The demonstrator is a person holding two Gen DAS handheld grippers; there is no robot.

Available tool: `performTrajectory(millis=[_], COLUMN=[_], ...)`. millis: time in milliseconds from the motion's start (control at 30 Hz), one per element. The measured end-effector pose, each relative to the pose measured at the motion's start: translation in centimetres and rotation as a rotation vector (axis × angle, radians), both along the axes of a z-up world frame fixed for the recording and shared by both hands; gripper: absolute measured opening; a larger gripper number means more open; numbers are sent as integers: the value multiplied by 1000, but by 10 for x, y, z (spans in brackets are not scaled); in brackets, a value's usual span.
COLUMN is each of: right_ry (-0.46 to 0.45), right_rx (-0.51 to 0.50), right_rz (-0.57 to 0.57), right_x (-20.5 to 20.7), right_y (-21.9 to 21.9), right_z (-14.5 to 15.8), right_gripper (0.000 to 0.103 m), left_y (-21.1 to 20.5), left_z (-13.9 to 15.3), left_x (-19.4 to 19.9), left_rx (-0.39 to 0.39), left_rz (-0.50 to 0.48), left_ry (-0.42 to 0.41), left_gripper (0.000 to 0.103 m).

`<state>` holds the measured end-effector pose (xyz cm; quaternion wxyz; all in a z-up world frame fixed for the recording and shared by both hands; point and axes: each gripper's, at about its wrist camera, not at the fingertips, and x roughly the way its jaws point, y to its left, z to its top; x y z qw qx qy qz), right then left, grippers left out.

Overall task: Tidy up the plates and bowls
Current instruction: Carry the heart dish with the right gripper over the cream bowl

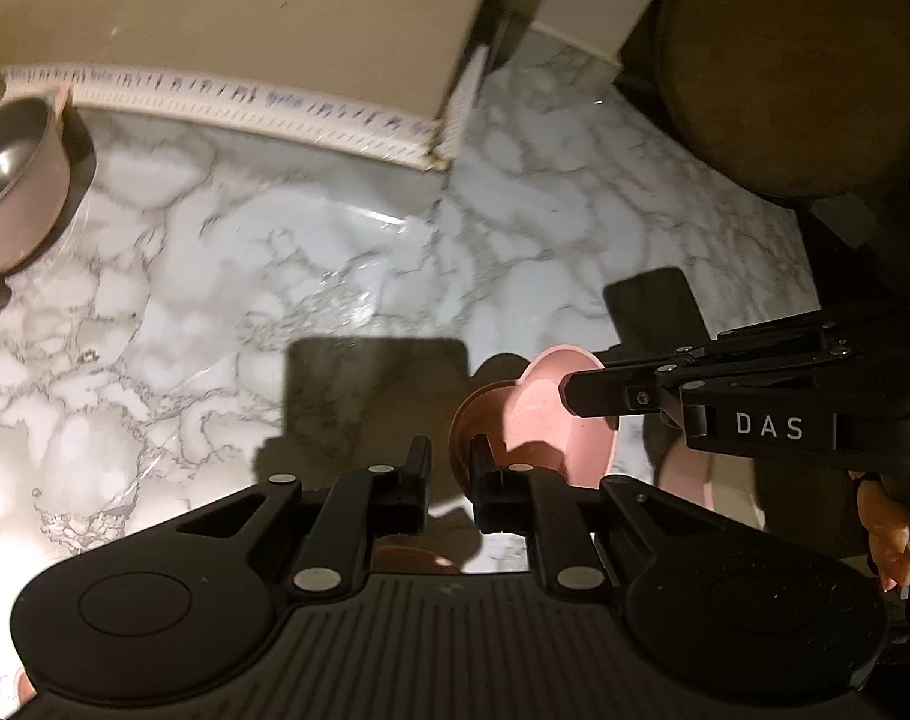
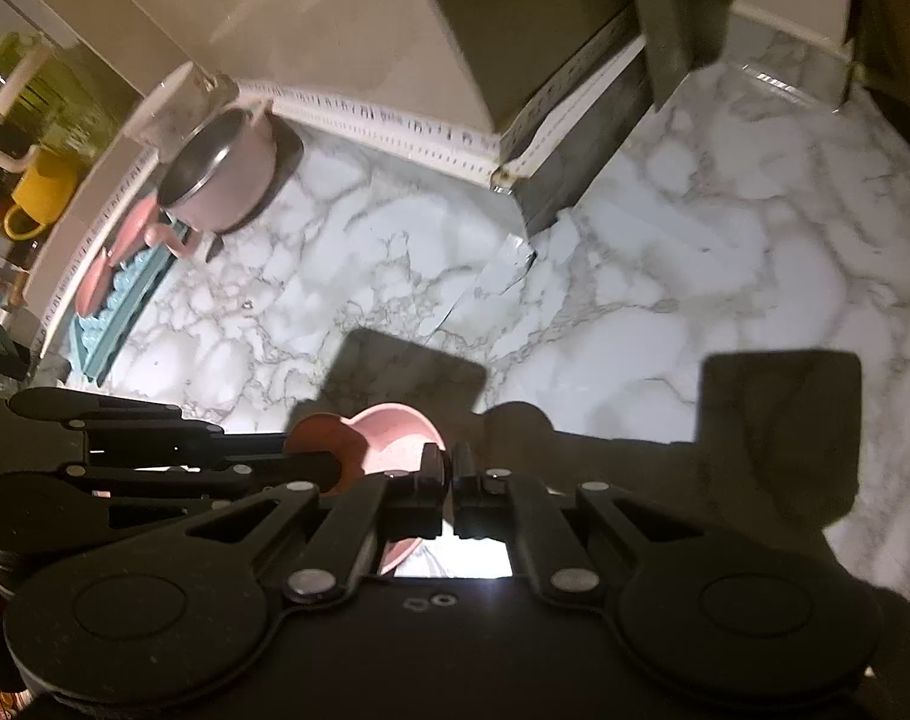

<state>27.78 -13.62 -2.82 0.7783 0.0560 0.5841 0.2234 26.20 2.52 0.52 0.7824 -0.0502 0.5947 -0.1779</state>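
Note:
A pink heart-shaped bowl (image 1: 544, 414) (image 2: 395, 429) and a terracotta bowl (image 1: 463, 414) (image 2: 317, 429) hang side by side above the marble counter (image 1: 275, 276), overlapping; whether they touch I cannot tell. In the left wrist view my left gripper (image 1: 452, 456) is shut on the terracotta bowl's rim. My right gripper (image 1: 565, 396) comes in from the right, shut on the pink bowl's rim. In the right wrist view my right gripper (image 2: 449, 462) pinches that pink rim, and my left gripper (image 2: 335, 468) reaches in from the left.
A pink pot (image 1: 11, 180) (image 2: 221, 174) stands at the back left. Left of it, a teal rack (image 2: 125, 294) holds pink plates, with a yellow mug (image 2: 41, 192) beyond. A round wooden board (image 1: 796, 60) leans at the right. Another pink dish (image 1: 685, 474) lies lower right.

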Motion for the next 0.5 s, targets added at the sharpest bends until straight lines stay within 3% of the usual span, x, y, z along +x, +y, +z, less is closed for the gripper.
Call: performTrajectory(millis=[500], right_ry=[-120], right_rx=[20], right_rz=[-110], right_x=[-54], right_y=[-61], right_z=[49], right_gripper=[2], left_y=[-71], left_z=[52], left_x=[-40], left_rx=[5], left_rz=[-152], left_ry=[-118], left_gripper=[13])
